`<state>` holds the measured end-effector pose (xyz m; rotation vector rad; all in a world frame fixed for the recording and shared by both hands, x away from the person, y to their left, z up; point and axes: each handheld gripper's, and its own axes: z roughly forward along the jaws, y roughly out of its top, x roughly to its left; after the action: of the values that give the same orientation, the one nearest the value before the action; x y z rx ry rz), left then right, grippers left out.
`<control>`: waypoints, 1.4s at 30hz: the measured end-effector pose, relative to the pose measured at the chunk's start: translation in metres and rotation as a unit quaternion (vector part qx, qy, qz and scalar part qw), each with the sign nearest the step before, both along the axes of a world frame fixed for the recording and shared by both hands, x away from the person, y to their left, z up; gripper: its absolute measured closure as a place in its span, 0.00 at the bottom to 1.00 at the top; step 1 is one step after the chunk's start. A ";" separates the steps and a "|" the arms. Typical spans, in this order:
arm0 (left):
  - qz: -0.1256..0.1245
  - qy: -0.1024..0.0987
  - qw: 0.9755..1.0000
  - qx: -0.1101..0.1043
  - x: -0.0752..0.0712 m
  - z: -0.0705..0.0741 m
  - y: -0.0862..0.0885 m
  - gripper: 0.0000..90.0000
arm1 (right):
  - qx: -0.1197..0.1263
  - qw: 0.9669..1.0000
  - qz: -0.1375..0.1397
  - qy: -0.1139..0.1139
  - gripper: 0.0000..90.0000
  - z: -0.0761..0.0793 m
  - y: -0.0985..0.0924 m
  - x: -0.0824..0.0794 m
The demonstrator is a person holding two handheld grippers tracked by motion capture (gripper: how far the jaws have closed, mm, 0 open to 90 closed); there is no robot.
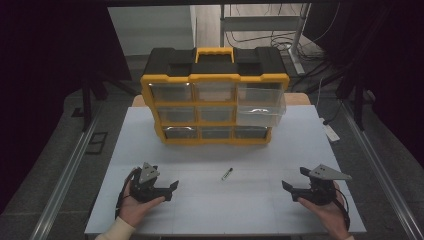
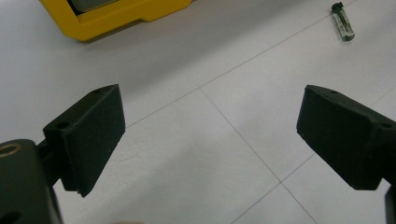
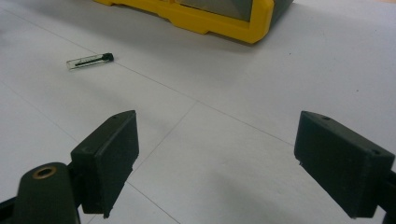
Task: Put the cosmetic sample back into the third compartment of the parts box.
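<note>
Evidently nothing had begun: I held my left gripper and right gripper released and empty, the small clear black-capped vial untouched on the white surface, before the yellow-and-black drawer organiser, one clear drawer pulled out.

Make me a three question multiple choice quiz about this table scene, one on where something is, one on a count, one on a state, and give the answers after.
1. Where does the small vial lie?
A. on the white table between the organizer and the two grippers
B. inside an open drawer
C. between the left gripper's jaws

2. How many drawers does the yellow organizer show on its front?
A. four
B. six
C. nine

3. What state is the top right drawer in?
A. pushed flush
B. pulled out
C. lying on the table

Answers: 1 A, the high view shows it on bare table in front of the organizer. 2 C, three rows of three. 3 B, it juts forward past the frame.
</note>
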<state>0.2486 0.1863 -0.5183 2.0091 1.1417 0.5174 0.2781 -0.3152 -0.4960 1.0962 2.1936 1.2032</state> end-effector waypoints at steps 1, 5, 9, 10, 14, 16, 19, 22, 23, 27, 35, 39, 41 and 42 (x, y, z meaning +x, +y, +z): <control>0.000 0.000 1.000 0.000 0.000 0.000 0.000 0.09 | 0.000 1.000 0.000 0.000 0.15 0.000 0.000 0.000; 0.001 0.002 1.000 -0.002 0.002 -0.001 0.002 0.09 | -0.004 1.000 0.001 0.004 0.16 -0.002 0.001 0.002; 0.003 0.002 1.000 -0.005 0.002 -0.001 0.003 0.09 | -0.003 1.000 -0.006 0.003 0.16 0.000 0.002 0.002; 0.002 0.002 1.000 -0.005 0.002 0.000 0.004 0.09 | -0.003 1.000 -0.007 0.004 0.16 0.001 0.002 0.002; 0.003 0.000 1.000 -0.005 0.001 0.000 0.004 0.09 | -0.001 1.000 -0.004 0.001 0.16 0.004 0.005 0.001; 0.004 0.000 1.000 -0.005 0.001 0.000 0.004 0.09 | 0.000 1.000 -0.003 0.000 0.16 0.006 0.005 0.001; 0.004 0.002 1.000 -0.003 0.002 0.000 0.004 0.10 | 0.002 1.000 -0.002 0.002 0.16 0.006 0.006 0.002; 0.002 0.001 1.000 -0.003 0.002 -0.001 0.003 0.10 | 0.000 1.000 -0.002 0.002 0.16 0.007 0.009 0.004; 0.003 0.000 1.000 -0.003 0.002 -0.001 0.003 0.10 | 0.002 1.000 -0.003 0.003 0.16 0.008 0.010 0.005; 0.005 0.000 1.000 -0.005 0.002 0.000 0.004 0.10 | 0.004 1.000 0.000 -0.001 0.16 0.013 0.015 0.008; 0.005 -0.003 1.000 -0.006 0.003 0.001 0.004 0.10 | 0.004 1.000 0.015 -0.004 0.16 0.020 0.029 0.015; 0.005 -0.004 1.000 -0.008 0.003 0.001 0.004 0.10 | 0.004 1.000 0.020 -0.004 0.16 0.021 0.033 0.016; 0.005 -0.005 1.000 -0.008 0.003 0.001 0.004 0.10 | 0.004 1.000 0.022 -0.004 0.16 0.022 0.035 0.016; 0.005 -0.005 1.000 -0.008 0.003 0.002 0.004 0.10 | 0.004 1.000 0.022 -0.004 0.16 0.023 0.036 0.016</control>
<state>0.2514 0.1903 -0.5167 1.9853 1.1460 0.5214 0.2939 -0.2791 -0.4732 1.0486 2.2194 1.2338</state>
